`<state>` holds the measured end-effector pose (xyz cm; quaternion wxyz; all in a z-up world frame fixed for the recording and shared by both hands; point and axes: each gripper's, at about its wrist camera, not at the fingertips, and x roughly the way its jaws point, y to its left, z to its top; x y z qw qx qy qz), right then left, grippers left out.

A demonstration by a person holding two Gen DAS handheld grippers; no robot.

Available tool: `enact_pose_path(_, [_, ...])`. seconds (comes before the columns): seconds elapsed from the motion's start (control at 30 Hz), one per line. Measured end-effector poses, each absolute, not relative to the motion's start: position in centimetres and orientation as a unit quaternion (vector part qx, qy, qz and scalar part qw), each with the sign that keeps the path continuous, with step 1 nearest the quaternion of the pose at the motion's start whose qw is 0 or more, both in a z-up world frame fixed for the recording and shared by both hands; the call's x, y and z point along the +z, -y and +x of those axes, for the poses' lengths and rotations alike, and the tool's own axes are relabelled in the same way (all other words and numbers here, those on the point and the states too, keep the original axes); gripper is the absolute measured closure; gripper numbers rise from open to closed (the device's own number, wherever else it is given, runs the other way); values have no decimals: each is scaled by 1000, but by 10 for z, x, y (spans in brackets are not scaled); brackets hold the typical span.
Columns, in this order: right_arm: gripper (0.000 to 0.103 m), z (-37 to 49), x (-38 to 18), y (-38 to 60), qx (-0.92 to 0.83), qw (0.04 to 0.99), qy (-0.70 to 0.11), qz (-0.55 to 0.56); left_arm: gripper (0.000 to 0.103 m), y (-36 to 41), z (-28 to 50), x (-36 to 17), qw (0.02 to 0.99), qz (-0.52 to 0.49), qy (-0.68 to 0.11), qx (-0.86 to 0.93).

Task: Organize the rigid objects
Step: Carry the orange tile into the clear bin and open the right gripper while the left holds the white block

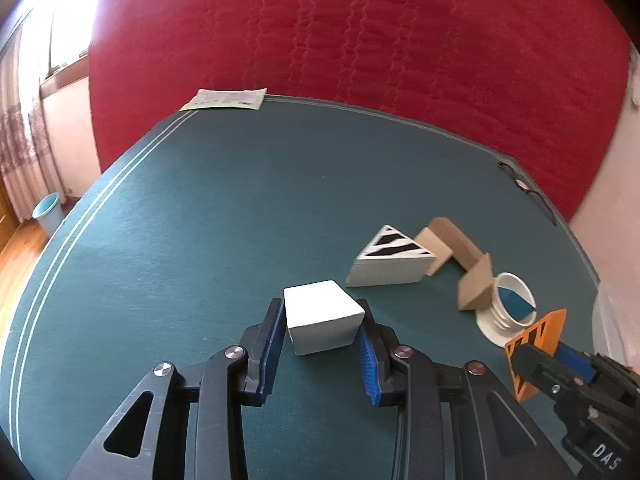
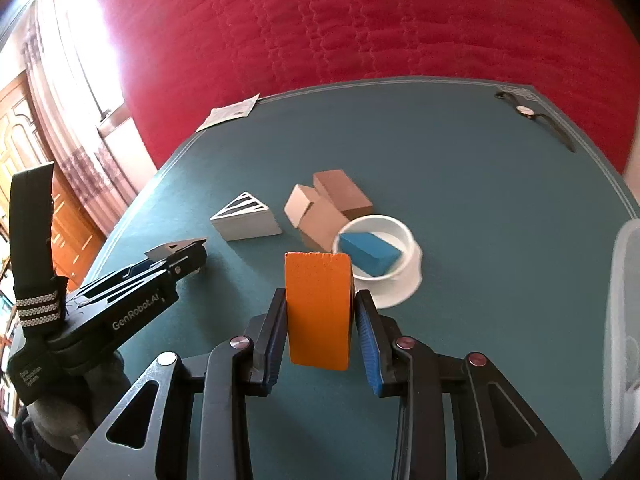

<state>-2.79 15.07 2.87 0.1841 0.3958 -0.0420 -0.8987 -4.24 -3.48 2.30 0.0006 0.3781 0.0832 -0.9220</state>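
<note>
Left wrist view: the left gripper (image 1: 322, 330) pinches a white block (image 1: 323, 316) between its blue pads, above the green table mat (image 1: 200, 208). To the right lie a striped white wedge (image 1: 390, 258), tan blocks (image 1: 460, 258) and a white bowl (image 1: 506, 308).

Right wrist view: the right gripper (image 2: 320, 320) clamps an upright orange block (image 2: 319, 310). Just beyond it, the white bowl (image 2: 396, 276) contains a blue block (image 2: 370, 254). The striped white wedge (image 2: 246, 216) lies left of the tan blocks (image 2: 326, 210).
</note>
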Motion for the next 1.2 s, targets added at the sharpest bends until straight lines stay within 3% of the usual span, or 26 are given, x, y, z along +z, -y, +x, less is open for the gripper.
enact_pose_path(1.2, [68, 17, 60, -321, -937, -33, 100, 334, 67, -1, -24, 24, -33, 371, -49, -927])
